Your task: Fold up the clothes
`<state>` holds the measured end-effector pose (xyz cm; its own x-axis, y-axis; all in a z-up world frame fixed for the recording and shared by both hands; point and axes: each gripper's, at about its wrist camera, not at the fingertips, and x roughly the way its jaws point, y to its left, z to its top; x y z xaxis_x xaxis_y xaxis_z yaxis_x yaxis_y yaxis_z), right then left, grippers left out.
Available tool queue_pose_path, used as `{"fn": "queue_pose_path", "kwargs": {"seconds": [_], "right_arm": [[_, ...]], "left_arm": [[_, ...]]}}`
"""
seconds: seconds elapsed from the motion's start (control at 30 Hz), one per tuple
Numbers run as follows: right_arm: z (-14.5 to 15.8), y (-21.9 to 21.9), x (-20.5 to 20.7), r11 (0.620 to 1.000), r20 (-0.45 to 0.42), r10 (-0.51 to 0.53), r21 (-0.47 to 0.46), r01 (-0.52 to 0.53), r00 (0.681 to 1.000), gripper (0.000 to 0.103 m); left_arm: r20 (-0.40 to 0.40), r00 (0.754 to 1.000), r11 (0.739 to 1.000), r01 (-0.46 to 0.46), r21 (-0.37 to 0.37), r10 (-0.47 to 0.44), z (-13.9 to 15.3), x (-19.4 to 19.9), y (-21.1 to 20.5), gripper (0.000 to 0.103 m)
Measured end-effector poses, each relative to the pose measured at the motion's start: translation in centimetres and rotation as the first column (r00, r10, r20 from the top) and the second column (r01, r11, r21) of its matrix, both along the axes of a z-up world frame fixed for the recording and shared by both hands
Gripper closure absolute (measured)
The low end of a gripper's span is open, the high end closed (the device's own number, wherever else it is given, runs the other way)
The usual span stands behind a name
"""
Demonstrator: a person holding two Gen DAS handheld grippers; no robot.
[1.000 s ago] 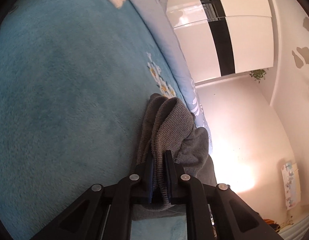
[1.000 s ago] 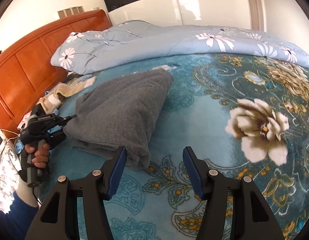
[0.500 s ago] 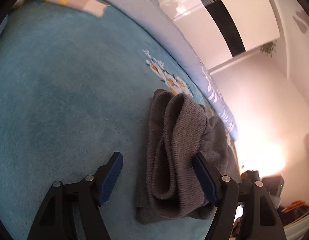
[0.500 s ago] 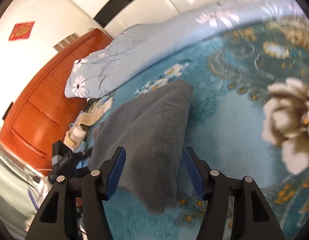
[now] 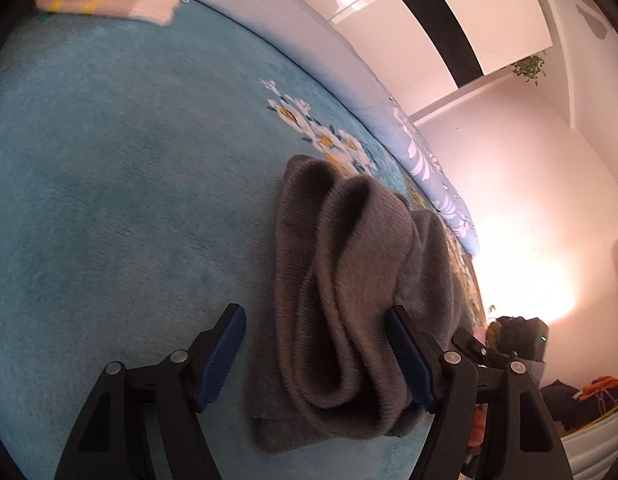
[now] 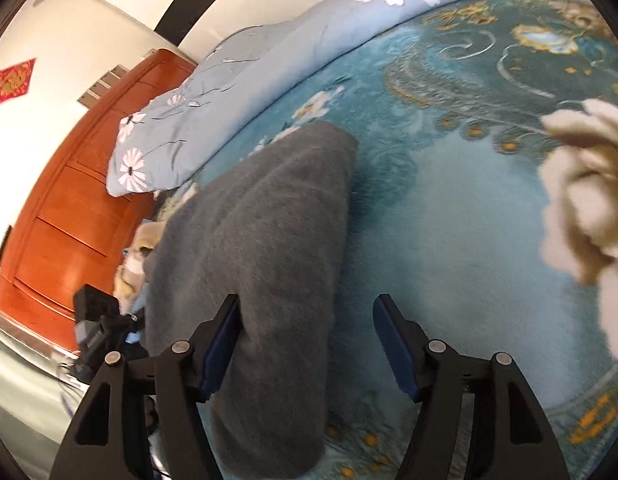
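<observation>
A folded grey knit garment (image 5: 349, 292) lies on the teal floral blanket (image 5: 121, 200). Its stacked ribbed folds face the left wrist camera. My left gripper (image 5: 315, 350) is open, its blue pads on either side of the near end of the folds, not clamping them. In the right wrist view the same garment (image 6: 265, 260) runs away from the camera as a long grey bundle. My right gripper (image 6: 307, 344) is open over its near end, the left pad against the cloth. The left gripper's body (image 6: 97, 336) shows at the bundle's left.
A light-blue floral quilt (image 6: 269, 64) lies rolled along the far side of the bed. An orange wooden headboard (image 6: 69, 208) stands at the left. A small yellow and pink folded cloth (image 5: 109, 4) lies near the pillows. A white wardrobe (image 5: 449, 12) stands beyond.
My left gripper was shut on the garment's folds and has opened, releasing them onto the blanket. My right gripper has moved left over the garment's near end and stays open.
</observation>
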<state>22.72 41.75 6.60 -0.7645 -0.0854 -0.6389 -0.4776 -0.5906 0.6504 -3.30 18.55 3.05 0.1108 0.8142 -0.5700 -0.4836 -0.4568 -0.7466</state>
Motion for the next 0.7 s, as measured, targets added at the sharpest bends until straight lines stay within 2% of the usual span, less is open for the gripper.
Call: {"fn": "queue_pose_path", "kwargs": {"seconds": [0.1, 0.23, 0.27, 0.3, 0.33, 0.43, 0.53, 0.7], "right_arm": [[-1.1, 0.5, -0.6, 0.997, -0.027, -0.002, -0.082, 0.0, 1.0, 0.035], [-1.1, 0.4, -0.7, 0.996, -0.035, -0.014, -0.091, 0.011, 0.999, 0.035], [-1.0, 0.2, -0.8, 0.995, -0.036, -0.013, -0.096, 0.009, 0.999, 0.038], [-0.9, 0.1, -1.0, 0.994, -0.04, -0.007, -0.108, 0.003, 0.999, 0.041], [-0.7, -0.1, -1.2, 0.993, -0.044, -0.002, -0.119, -0.003, 0.999, 0.053], [0.6, -0.5, -1.5, 0.995, -0.025, -0.005, -0.098, 0.003, 1.0, 0.068], [2.3, -1.2, -1.1, 0.997, -0.018, 0.007, -0.079, -0.009, 1.0, 0.075], [6.0, -2.8, 1.6, 0.998, -0.031, 0.049, -0.027, -0.05, 0.998, 0.076]], "left_arm": [[0.006, 1.0, 1.0, 0.02, -0.003, -0.02, -0.2, 0.1, 0.2, 0.027], [0.007, 1.0, 1.0, 0.004, -0.017, -0.004, -0.1, 0.4, 0.4, 0.029], [0.004, 1.0, 1.0, -0.001, -0.022, 0.002, -0.1, 0.5, 0.6, 0.03], [0.012, 1.0, 1.0, -0.012, -0.024, 0.012, 0.0, 0.7, 0.5, 0.036], [0.032, 0.999, 0.999, -0.025, -0.022, 0.026, -0.1, 0.8, 0.4, 0.048], [0.064, 0.995, 0.997, -0.076, -0.009, 0.076, 0.3, 1.2, -0.7, 0.062], [0.065, 0.994, 0.996, -0.091, 0.017, 0.09, 2.0, 2.6, -2.2, 0.066], [0.042, 0.997, 0.995, -0.062, 0.077, 0.059, 4.7, 6.9, -4.6, 0.066]]}}
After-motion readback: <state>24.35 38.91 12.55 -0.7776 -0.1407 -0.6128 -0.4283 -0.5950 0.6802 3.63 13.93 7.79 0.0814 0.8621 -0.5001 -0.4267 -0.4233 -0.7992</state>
